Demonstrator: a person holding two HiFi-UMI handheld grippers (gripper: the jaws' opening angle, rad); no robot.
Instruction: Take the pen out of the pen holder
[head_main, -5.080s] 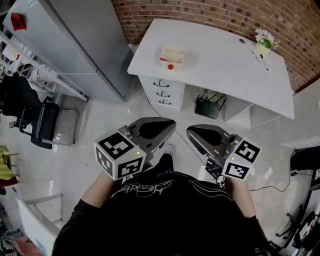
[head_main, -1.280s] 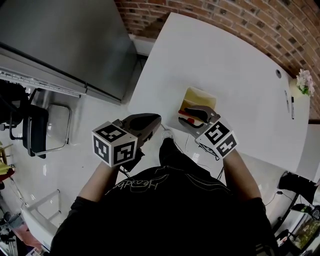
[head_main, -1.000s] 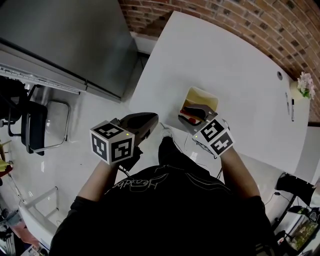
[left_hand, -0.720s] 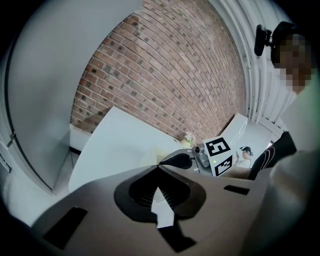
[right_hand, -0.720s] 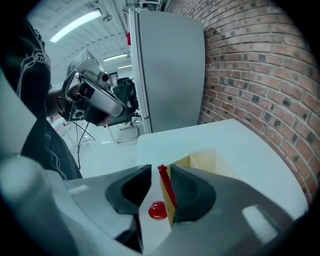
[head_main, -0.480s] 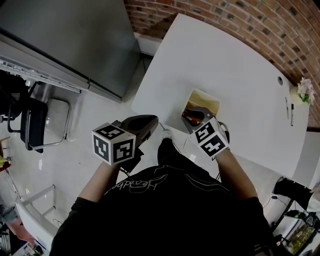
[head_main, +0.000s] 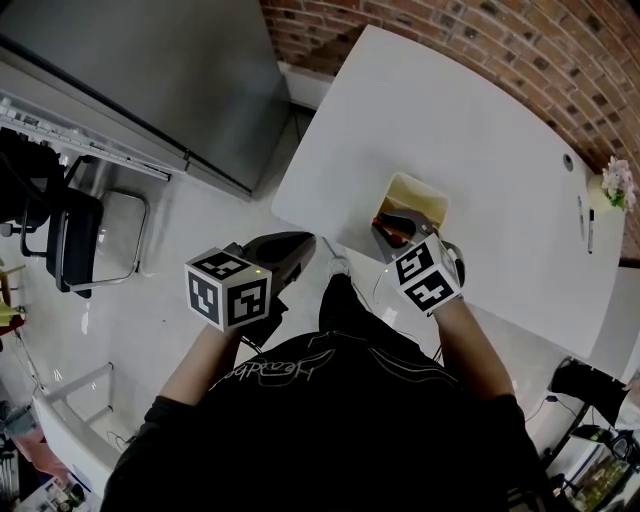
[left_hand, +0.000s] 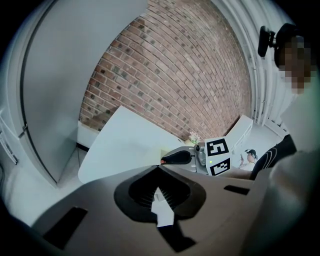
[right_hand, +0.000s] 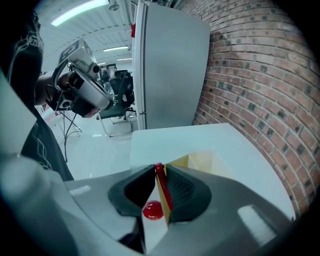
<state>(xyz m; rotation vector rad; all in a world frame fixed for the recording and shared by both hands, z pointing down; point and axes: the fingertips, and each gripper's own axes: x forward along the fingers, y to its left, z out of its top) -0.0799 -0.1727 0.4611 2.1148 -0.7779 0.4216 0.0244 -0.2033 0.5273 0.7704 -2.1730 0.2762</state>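
A cream open-topped pen holder (head_main: 428, 194) stands near the front edge of the white desk (head_main: 480, 120). My right gripper (head_main: 396, 226) points down into it. In the right gripper view a red pen (right_hand: 161, 186) with a red ball (right_hand: 152, 210) on it stands between the jaws. They are closing and their tips touch the pen on both sides, with the holder's (right_hand: 200, 161) wall just beyond. My left gripper (head_main: 306, 244) hangs off the desk over the floor, its jaws shut and empty.
A small flower pot (head_main: 618, 184) and two dark pens (head_main: 586, 218) sit at the desk's far right. Behind the desk runs a brick wall (head_main: 520, 40), left of it stands a grey cabinet (head_main: 150, 60). A black chair (head_main: 85, 235) is on the floor at left.
My right gripper has dipped further into the pen holder and its jaws have drawn in round the red pen. The left gripper has stayed where it was.
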